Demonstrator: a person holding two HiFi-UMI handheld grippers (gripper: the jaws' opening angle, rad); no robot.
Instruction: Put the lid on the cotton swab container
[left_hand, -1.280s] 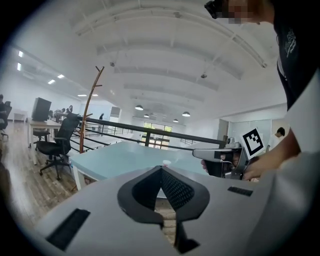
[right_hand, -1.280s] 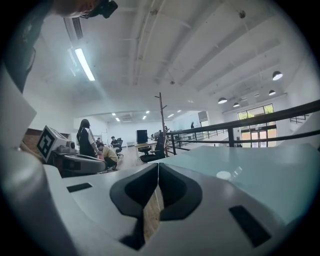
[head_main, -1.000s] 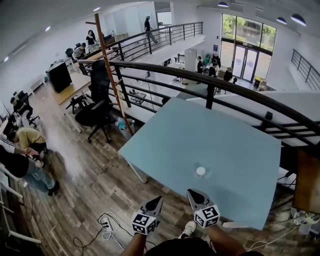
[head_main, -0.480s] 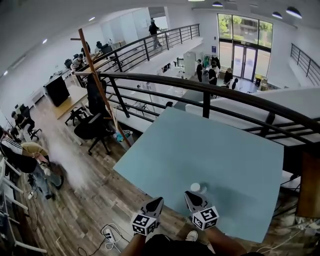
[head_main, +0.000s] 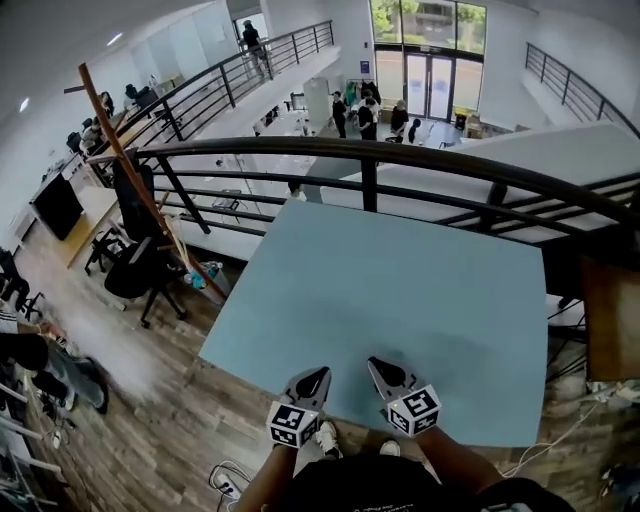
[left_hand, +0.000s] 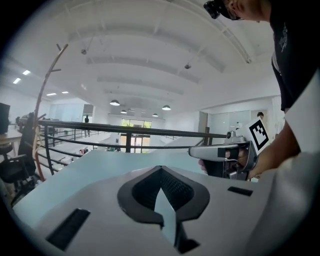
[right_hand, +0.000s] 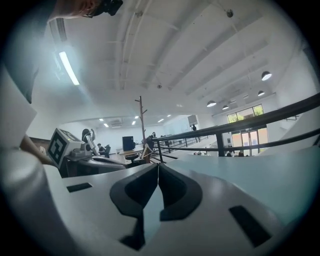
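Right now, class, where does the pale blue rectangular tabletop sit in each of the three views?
Head view: the pale blue rectangular tabletop fills the centre and right of the picture.
Left gripper view: the tabletop spreads across the left and middle.
Right gripper view: the tabletop covers the right side.
Shared landmark: the black metal railing beyond its far edge, in all three views.

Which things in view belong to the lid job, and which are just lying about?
Job in hand: left hand-held gripper and right hand-held gripper, both shut and empty; light blue table. No container or lid shows.

Lying about: black railing, office chair, wooden coat stand, floor cables.
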